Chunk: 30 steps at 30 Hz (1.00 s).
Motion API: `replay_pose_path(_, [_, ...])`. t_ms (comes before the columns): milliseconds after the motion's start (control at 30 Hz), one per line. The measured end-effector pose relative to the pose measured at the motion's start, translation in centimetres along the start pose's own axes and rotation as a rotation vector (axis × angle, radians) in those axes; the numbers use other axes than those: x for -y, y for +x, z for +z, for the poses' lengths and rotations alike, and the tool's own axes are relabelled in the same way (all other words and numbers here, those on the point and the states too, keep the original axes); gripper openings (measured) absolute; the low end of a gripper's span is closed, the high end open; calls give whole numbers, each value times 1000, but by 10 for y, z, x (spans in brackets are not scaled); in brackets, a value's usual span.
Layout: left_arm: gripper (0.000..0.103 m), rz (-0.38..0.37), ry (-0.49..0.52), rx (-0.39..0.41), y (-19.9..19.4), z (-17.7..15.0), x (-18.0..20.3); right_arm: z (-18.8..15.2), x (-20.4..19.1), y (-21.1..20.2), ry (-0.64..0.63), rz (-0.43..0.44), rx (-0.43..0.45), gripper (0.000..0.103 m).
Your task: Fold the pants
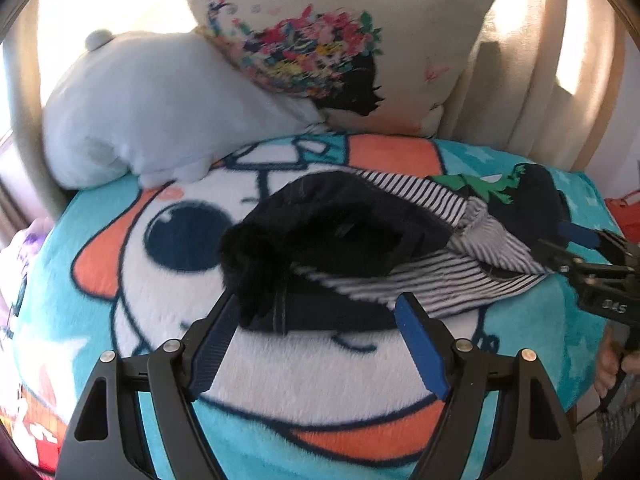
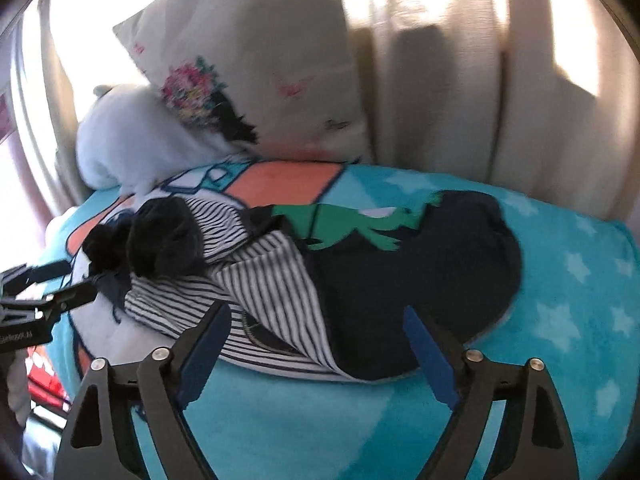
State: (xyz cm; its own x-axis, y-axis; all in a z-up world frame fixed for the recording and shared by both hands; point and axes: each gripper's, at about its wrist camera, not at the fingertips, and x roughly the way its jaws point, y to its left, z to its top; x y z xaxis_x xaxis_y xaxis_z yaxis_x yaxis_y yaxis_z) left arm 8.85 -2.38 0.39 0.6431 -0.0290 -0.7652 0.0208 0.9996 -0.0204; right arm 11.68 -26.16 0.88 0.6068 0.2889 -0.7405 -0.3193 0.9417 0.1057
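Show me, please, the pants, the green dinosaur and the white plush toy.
pants (image 2: 420, 292), right wrist view, dark flat part.
green dinosaur (image 2: 340, 222), right wrist view, its body.
white plush toy (image 1: 152, 108), left wrist view, middle of its body.

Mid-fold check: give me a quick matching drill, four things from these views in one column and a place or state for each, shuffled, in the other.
Things:
1. pants
2. white plush toy
3. floral cushion
4. left tool

Places or states:
A. propped upright at the back
B. open, at the bunched dark end of the garment
C. crumpled on the blanket, striped lining showing
D. lying at the back left, partly under the cushion's corner

Pairs: 1-C, 2-D, 3-A, 4-B
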Motion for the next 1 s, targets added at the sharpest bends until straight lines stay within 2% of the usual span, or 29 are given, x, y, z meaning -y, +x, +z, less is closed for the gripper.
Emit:
replay_pose_path(133, [79,-55,74,-26,16,19,7,8,-2,19,-32,59,-63,71])
replay_pose_path(200, [79,-75,134,-40,26,27,15,12,-3,31,-40,94,-99,70])
replay_pose_path(267, [79,-70,209,-57,38,32,26,14,-5,39,-54,100,-118,70])
replay_pose_path(367, [79,-72,267,-80,54,37,37,13,-9,53,-79,107,-160,69])
replay_pose_path(400, [73,-76,285,-91,59,38,41,13,-10,57,-86,102,-169,64])
replay_pose_path(433, [51,-80,308,-108,65,38,46,12,-11,60,-95,93,-173,57])
replay_pose_path(467, [38,-82,323,-133,71,38,50,13,-12,60,-107,81,-169,53])
replay_pose_path(500, [22,-73,333,-157,77,36,54,13,-12,59,-111,77,-170,40])
replay_pose_path(533, [19,-56,337,-152,79,34,55,14,-12,59,-107,75,-176,23])
replay_pose_path(567, [18,-51,337,-135,77,34,56,15,-11,58,-105,79,-178,15])
replay_pose_path(633, [16,-69,300,-120,70,36,50,19,-12,53,-115,65,-170,7])
replay_pose_path(767, [16,-111,185,-78,52,54,23,39,-14,41,-130,37,-113,6])
replay_pose_path(900, [16,-109,69,-68,53,85,-7,79,-19,42,-153,0,-48,5])
replay_pose_path(1000, [16,-66,-35,-68,67,108,-36,117,-31,58,-188,-47,-9,5])
